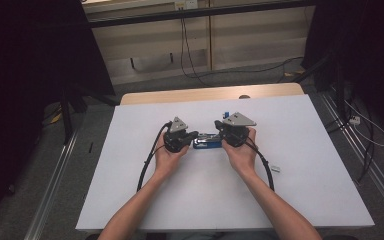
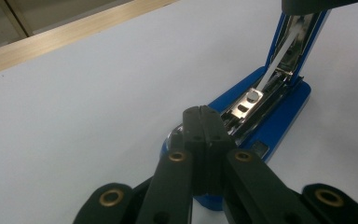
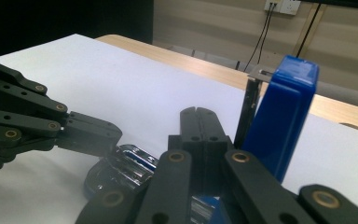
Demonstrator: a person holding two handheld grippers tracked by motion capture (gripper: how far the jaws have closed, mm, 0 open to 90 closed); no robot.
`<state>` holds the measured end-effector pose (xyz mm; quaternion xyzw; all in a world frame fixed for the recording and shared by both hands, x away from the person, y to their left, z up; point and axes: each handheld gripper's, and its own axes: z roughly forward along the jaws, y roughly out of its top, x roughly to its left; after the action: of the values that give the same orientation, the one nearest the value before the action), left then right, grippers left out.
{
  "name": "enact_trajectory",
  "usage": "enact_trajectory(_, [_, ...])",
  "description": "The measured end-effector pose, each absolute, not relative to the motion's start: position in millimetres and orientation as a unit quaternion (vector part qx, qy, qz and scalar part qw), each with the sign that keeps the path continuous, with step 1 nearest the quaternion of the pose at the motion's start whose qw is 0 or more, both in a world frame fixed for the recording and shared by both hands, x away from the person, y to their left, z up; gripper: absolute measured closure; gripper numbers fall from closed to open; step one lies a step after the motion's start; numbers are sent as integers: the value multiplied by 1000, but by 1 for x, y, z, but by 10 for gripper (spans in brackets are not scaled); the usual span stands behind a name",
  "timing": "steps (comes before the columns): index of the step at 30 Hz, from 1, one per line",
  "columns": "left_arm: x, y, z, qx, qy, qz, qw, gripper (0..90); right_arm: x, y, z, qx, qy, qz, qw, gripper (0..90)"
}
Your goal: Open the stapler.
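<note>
Stapler (image 1: pixel 207 141), blue, on the white counter (image 1: pixel 300 190) between both hands, lid swung up and open (image 3: pixel 284 112), metal staple channel (image 2: pixel 254 100) exposed. Left hand-held gripper (image 1: pixel 192 136), jaws pressed fully together with nothing between them, tips resting over the front end of the stapler's base (image 2: pixel 279 126). Right hand-held gripper (image 1: pixel 223 140), jaws likewise closed tight and empty, set just beside the upright lid at the hinge end. Small metal piece (image 1: pixel 275 169) lying apart on the counter, near the right forearm.
</note>
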<state>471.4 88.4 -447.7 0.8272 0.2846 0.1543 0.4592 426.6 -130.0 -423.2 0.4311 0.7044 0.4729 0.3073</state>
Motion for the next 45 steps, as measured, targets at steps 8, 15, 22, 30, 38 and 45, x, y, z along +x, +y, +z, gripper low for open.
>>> enact_trajectory(8, [471,88,-448,828,283,155,459,900,427,-132,-423,435,702,478,300,900])
enact_trajectory(15, [471,88,-448,827,283,157,459,900,427,-133,-422,434,704,477,298,900])
enact_trajectory(22, [471,88,-448,826,284,157,461,900,426,-141,-421,438,702,473,302,900])
enact_trajectory(30, [470,88,-448,826,284,156,460,900,426,-154,-421,449,697,465,310,900])
enact_trajectory(38, [470,88,-448,827,283,157,460,900,425,-163,-420,453,693,467,311,900])
enact_trajectory(45, [470,88,-448,826,286,156,460,900,425,-165,-419,452,695,465,312,900])
